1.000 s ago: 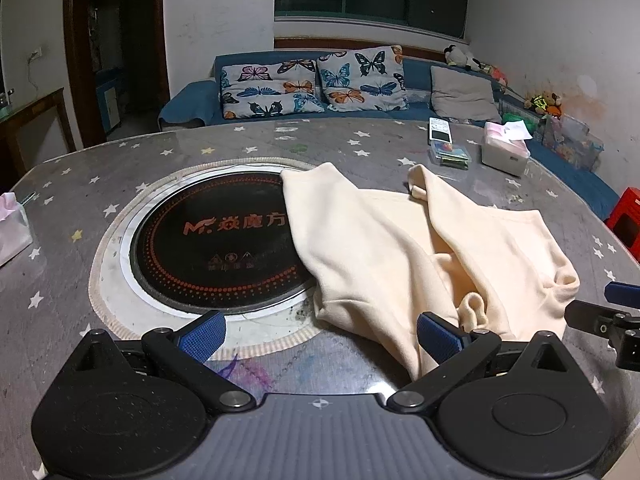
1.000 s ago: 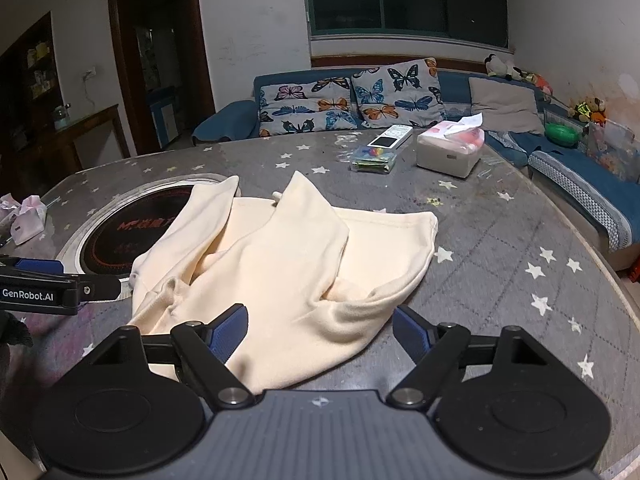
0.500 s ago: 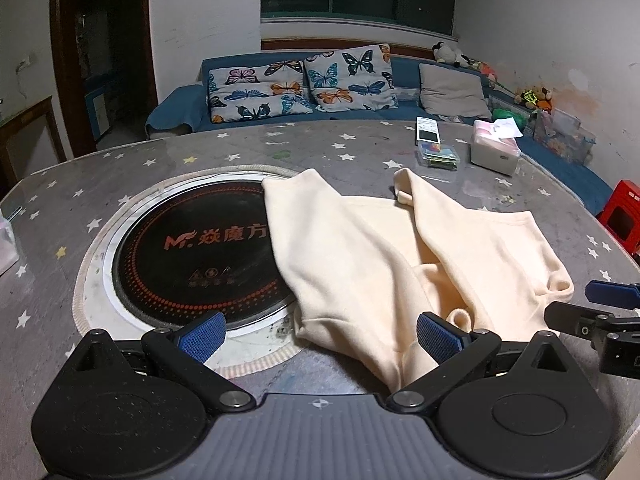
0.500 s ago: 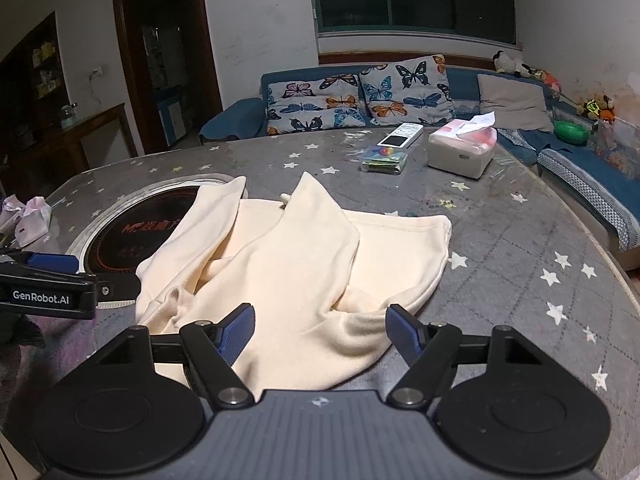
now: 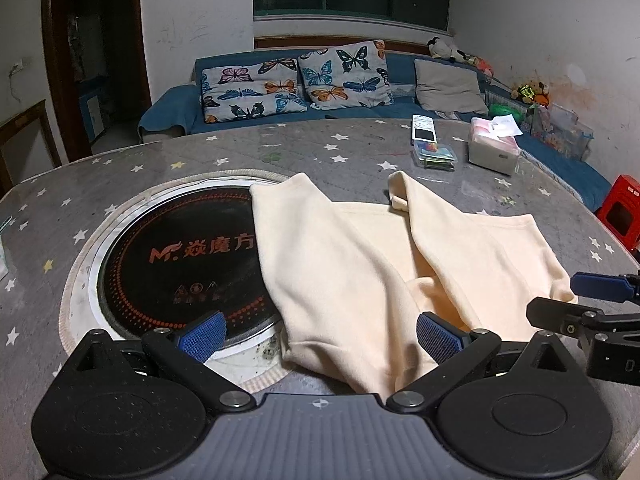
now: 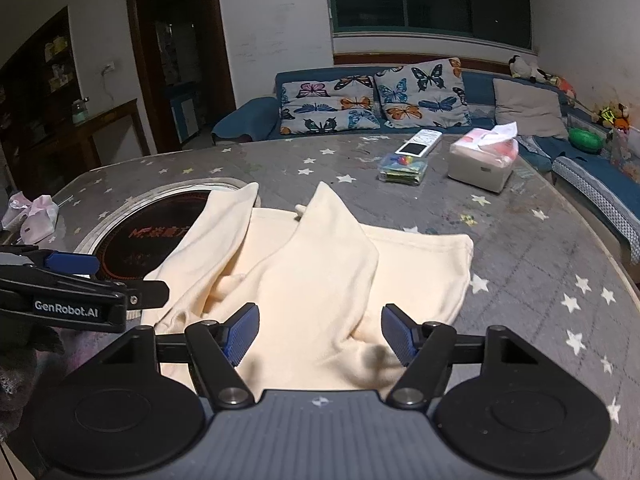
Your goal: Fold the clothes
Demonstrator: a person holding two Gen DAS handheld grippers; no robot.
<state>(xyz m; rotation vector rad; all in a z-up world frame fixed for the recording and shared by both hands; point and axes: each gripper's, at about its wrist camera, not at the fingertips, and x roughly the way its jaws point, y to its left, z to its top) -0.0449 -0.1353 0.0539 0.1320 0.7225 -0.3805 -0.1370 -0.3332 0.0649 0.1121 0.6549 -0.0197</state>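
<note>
Cream garment [image 5: 352, 280] part-folded on bench [image 6: 540, 248], overlapping cooktop [image 5: 180, 260]. Both my jaws gaping, empty, at its near hem. Next: grip hem.

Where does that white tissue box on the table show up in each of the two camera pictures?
Left wrist view: the tissue box sits upper right, at the table's far side, right of the card pack.
Right wrist view: the tissue box is again upper right, right of the card pack.
Shared landmark: the butterfly cushions behind the table.
</note>
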